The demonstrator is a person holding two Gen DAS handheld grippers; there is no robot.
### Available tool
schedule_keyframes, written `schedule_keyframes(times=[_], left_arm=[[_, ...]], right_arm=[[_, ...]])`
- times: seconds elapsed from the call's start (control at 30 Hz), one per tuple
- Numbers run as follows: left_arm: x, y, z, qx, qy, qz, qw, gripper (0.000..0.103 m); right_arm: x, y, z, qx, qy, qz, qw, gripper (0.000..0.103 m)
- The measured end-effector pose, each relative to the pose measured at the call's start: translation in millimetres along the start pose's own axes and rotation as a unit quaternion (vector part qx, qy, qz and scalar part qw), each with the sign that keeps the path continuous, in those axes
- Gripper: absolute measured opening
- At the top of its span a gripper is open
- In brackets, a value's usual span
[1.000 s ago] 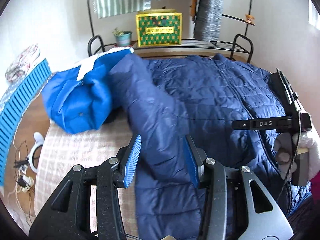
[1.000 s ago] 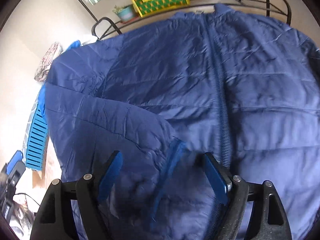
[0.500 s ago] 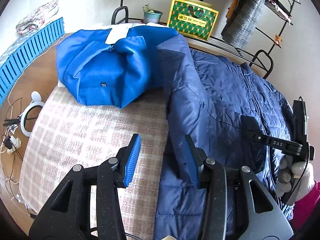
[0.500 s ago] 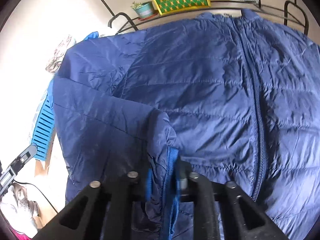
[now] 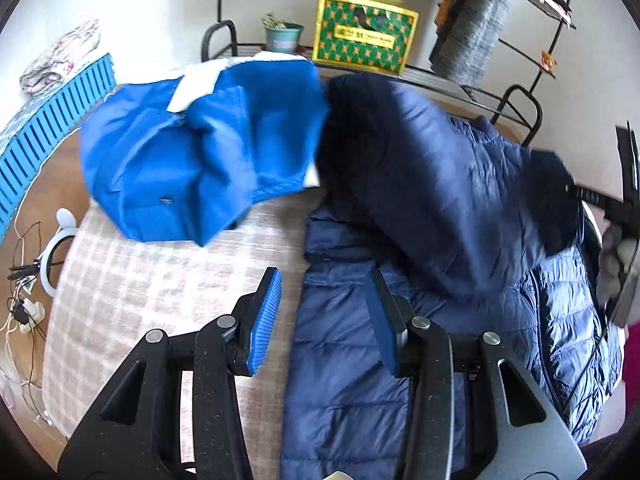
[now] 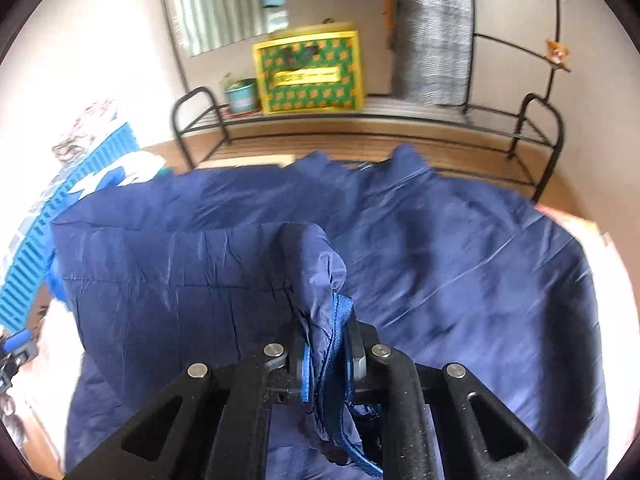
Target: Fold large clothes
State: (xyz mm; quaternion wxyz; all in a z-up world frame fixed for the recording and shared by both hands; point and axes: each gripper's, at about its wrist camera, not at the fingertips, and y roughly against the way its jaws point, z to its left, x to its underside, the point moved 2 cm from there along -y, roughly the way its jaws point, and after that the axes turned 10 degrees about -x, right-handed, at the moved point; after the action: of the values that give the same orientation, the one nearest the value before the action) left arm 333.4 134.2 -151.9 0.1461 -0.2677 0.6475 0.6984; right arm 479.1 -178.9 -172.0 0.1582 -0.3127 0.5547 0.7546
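A navy quilted jacket [image 5: 352, 380] lies spread on the checked tablecloth [image 5: 140, 280]. Its sleeve [image 5: 440, 184] is raised off the body and stretches to the right. My right gripper [image 6: 326, 320] is shut on the sleeve's cuff [image 6: 340, 312], with bunched fabric and blue trim pinched between the pads, held above the jacket's body [image 6: 460, 280]. My left gripper [image 5: 324, 280] hovers open over the jacket's left edge, one pad over the cloth and one over navy fabric, with nothing between them.
A folded bright blue jacket [image 5: 192, 160] lies at the table's back left. Behind stands a black metal rack [image 6: 360, 120] with a yellow-green box [image 5: 364, 32] and a plant pot [image 5: 282, 36]. A blue slatted crate [image 5: 48, 120] and cables [image 5: 24, 300] are at the left.
My right gripper closed on the sleeve cuff and rose, lifting the sleeve off the jacket. The left gripper shifted toward the jacket's left edge, staying open.
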Motion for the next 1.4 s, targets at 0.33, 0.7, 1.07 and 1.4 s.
schedule_keyframes(times=[0.33, 0.7, 1.07, 1.4], left_arm=[[2.9, -15.2, -36.1, 0.011, -0.021, 0.025, 0.9994, 0.044], [2.5, -14.6, -45.9, 0.012, -0.029, 0.022, 0.9993, 0.044], [-15.1, 12.0, -56.8, 0.022, -0.028, -0.018, 0.9992, 0.044], [-14.1, 47.7, -88.1, 0.072, -0.043, -0.045, 0.9955, 0.044]], right_arm=[[-33.5, -44.6, -72.0, 0.080, -0.016, -0.002, 0.997, 0.010], [-15.5, -88.5, -117.7, 0.107, -0.071, 0.056, 0.990, 0.013], [-12.6, -22.6, -114.7, 0.079, -0.089, 0.013, 0.993, 0.043], [23.3, 112.1, -109.1, 0.064, -0.101, -0.047, 0.992, 0.047]])
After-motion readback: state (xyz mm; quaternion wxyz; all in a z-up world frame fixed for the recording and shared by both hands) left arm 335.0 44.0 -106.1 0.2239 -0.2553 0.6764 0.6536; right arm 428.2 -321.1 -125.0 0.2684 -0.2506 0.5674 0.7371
